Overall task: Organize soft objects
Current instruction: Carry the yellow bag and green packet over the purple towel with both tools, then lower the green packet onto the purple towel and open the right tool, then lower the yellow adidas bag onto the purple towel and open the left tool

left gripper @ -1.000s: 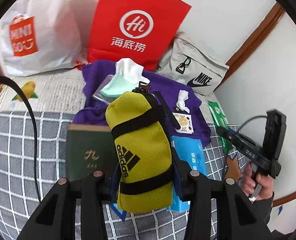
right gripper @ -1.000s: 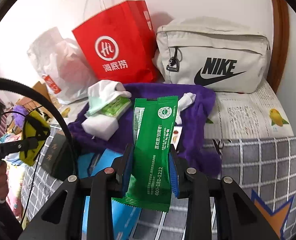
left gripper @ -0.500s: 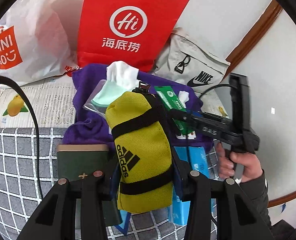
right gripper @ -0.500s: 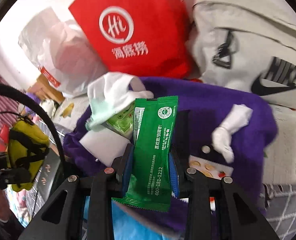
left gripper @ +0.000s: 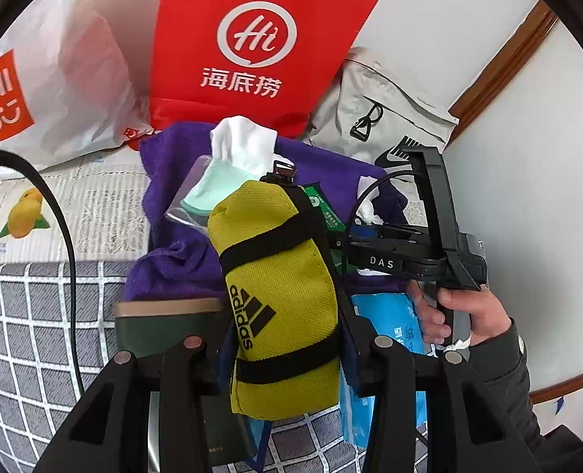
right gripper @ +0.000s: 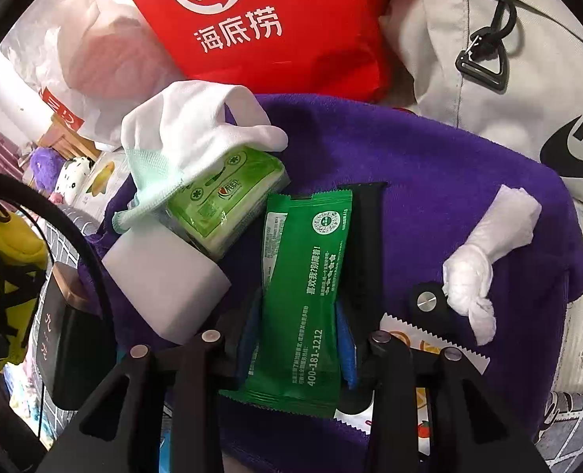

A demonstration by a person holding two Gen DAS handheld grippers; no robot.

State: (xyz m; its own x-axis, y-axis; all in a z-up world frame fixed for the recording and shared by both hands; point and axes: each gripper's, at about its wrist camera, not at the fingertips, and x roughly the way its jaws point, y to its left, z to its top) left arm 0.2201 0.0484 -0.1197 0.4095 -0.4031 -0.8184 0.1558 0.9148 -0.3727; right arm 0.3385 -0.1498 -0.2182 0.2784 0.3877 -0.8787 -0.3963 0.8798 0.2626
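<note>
Left gripper (left gripper: 283, 349) is clamped on the yellow pouch (left gripper: 277, 299), lower centre of its frame, long axis running up-frame. Right gripper (right gripper: 297, 349) is easing open around the green sachet (right gripper: 305, 295) (also lengthwise up-frame), low over the purple towel (right gripper: 429, 181), so it's the nearer one.

The left gripper (left gripper: 283, 349) points down, and its fingers (left gripper: 187, 351) squeeze something from both sides. The right gripper (right gripper: 297, 349) points down too, its fingers (right gripper: 384, 345) are opening, and something sits between them. A hand (left gripper: 455, 313) in a dark sleeve holds its handle.
</note>
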